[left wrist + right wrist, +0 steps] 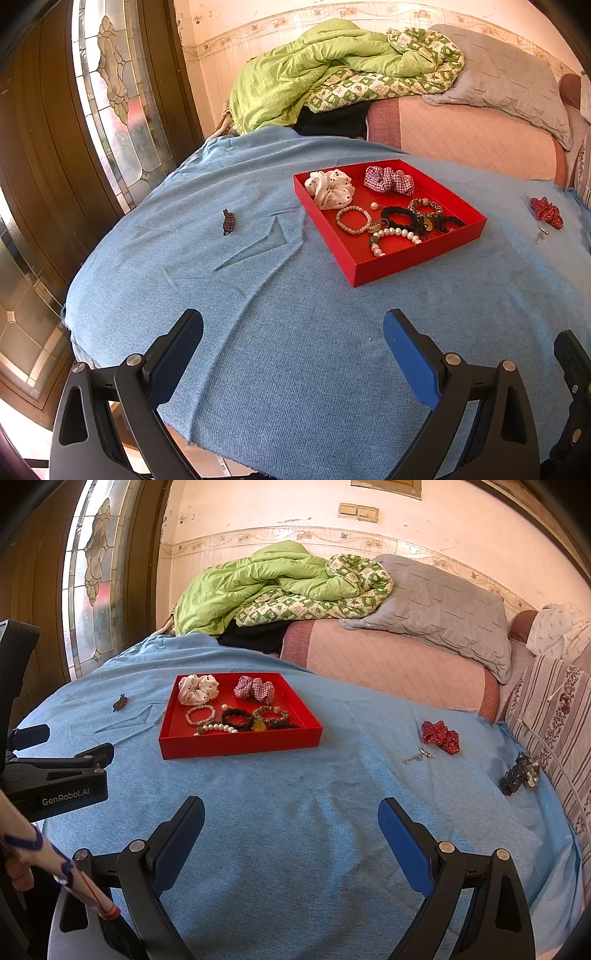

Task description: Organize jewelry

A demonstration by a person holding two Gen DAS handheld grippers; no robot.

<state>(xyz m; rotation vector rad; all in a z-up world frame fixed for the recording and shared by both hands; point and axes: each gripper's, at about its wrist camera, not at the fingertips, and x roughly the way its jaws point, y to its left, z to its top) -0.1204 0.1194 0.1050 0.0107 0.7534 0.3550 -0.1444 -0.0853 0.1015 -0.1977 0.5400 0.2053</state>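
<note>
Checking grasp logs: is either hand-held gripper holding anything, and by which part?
Nothing is held. The left hand-held gripper and right hand-held gripper are both open above the blue cloth.

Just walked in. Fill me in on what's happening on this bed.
A person holds a two-finger gripper in each hand over a blue cloth. Both the left gripper and right gripper are open and empty. A red tray already holds scrunchies, hair ties and bead bracelets. Outside it lie a small dark clip to the tray's left, and a red scrunchie, a small metal piece and a dark clip to its right.
</note>
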